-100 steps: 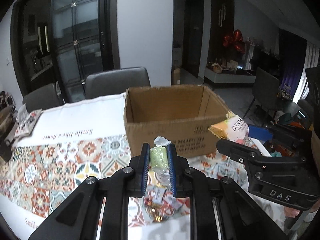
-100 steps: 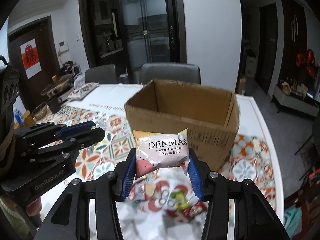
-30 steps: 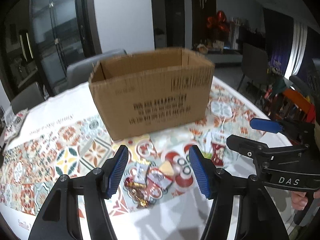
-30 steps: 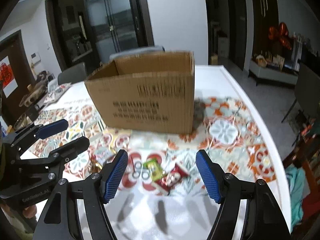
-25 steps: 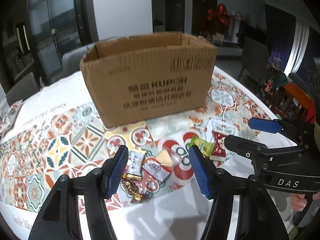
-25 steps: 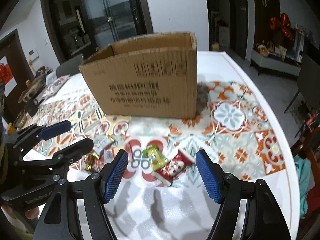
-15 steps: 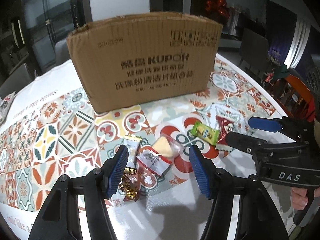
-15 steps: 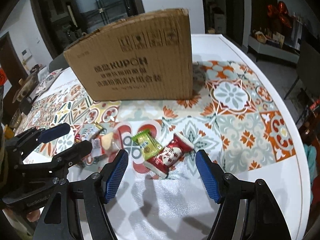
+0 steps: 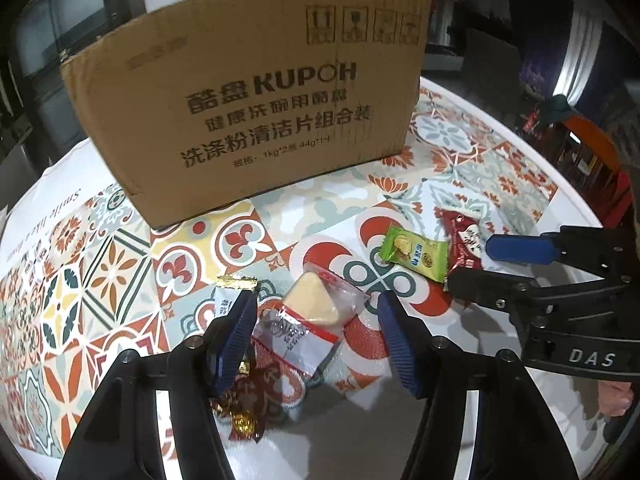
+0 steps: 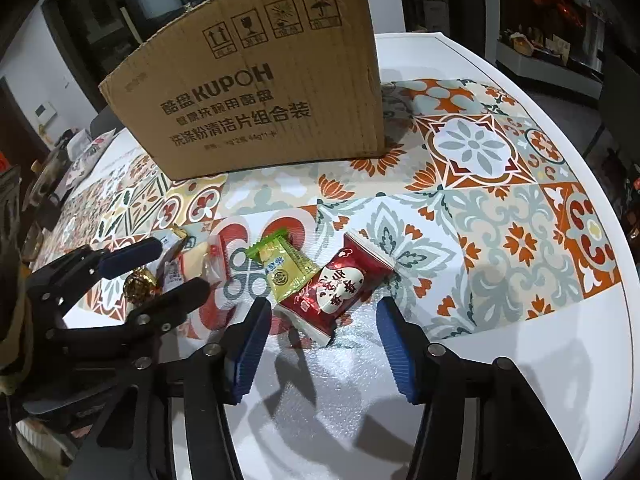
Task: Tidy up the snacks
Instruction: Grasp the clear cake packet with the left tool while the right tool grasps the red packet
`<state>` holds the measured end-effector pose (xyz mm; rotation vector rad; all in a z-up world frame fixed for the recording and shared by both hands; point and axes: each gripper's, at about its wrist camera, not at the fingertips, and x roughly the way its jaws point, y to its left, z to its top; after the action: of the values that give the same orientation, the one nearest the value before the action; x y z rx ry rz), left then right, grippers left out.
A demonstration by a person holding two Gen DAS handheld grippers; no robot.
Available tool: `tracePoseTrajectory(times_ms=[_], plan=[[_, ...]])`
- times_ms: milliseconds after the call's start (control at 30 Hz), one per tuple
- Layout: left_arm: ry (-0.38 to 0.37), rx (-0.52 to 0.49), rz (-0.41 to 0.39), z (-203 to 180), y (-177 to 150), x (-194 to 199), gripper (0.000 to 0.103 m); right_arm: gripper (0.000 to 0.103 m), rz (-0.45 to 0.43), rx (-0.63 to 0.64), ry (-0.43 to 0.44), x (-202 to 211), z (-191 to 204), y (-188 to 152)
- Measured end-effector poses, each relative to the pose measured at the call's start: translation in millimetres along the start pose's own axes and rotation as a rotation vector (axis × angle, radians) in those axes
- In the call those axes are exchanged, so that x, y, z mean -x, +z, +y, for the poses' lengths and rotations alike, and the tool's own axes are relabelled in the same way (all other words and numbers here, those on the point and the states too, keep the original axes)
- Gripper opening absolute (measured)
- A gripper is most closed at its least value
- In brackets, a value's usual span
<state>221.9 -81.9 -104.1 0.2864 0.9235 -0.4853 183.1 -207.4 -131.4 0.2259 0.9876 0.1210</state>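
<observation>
A brown cardboard box (image 9: 256, 104) (image 10: 260, 88) stands on the patterned tablecloth. In front of it lie loose snacks. My left gripper (image 9: 316, 340) is open and empty, low over a clear packet with a pale triangular snack (image 9: 316, 308) and a red-and-white packet (image 9: 292, 336). Gold-wrapped candies (image 9: 244, 420) lie by its left finger. My right gripper (image 10: 320, 340) is open and empty, just above a red packet with a white heart (image 10: 336, 284). A green packet (image 10: 284, 268) (image 9: 414, 254) lies left of the red one. The right gripper also shows in the left wrist view (image 9: 484, 264).
The white table edge (image 10: 600, 344) curves close on the right. Dark chairs and an orange one (image 9: 588, 152) stand beyond it. Dishes and packets (image 10: 76, 160) sit at the far left of the table.
Both grippers dropped the snacks they held 3.3 s ago, opened, and came down from above the box toward the loose snacks on the cloth.
</observation>
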Motion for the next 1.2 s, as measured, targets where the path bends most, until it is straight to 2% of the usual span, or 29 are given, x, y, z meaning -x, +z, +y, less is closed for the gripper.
tracePoseTrajectory(times_ms=[200, 367, 433, 567, 633, 700, 867, 900, 933, 1000, 1200], plan=[[-0.004, -0.002, 0.019, 1.9, 0.5, -14.5, 0.056, 0.048, -0.007, 0.003, -0.006, -2.7, 0.7, 3.2], [-0.028, 0.022, 0.02, 5.5, -0.2, -15.8, 0.045, 0.035, -0.008, 0.009, 0.004, -6.0, 3.2, 5.5], [-0.028, 0.032, 0.011, 6.3, -0.9, -14.8, 0.042, 0.026, -0.009, 0.007, 0.005, -5.8, 1.7, 5.2], [-0.029, 0.054, -0.002, 10.0, -3.0, -8.1, 0.038, 0.018, -0.017, 0.01, 0.007, -4.4, 0.9, 3.8], [-0.03, 0.068, -0.008, 13.3, -4.2, -3.1, 0.037, 0.011, -0.028, 0.025, 0.005, -2.1, 2.3, 3.0], [-0.029, 0.072, -0.009, 13.6, -4.2, -0.9, 0.037, 0.008, -0.031, 0.034, 0.0, -1.2, 3.7, 2.7], [-0.035, 0.084, -0.023, 12.4, -6.0, 8.2, 0.037, 0.01, 0.016, -0.029, 0.033, -3.2, -5.4, 2.2], [-0.036, 0.087, -0.031, 11.8, -6.0, 11.1, 0.037, 0.018, 0.013, -0.028, 0.028, -1.2, -5.8, 2.5], [-0.036, 0.09, -0.038, 11.0, -5.6, 13.8, 0.037, 0.034, -0.002, -0.032, 0.027, 1.5, -6.4, 3.2], [-0.034, 0.095, -0.057, 9.9, -2.2, 18.8, 0.037, 0.047, -0.025, -0.048, 0.043, 4.1, -8.0, 5.5], [-0.012, 0.129, -0.101, 17.2, 9.7, 28.6, 0.037, 0.047, -0.025, -0.072, 0.061, -4.4, -10.8, 19.8]])
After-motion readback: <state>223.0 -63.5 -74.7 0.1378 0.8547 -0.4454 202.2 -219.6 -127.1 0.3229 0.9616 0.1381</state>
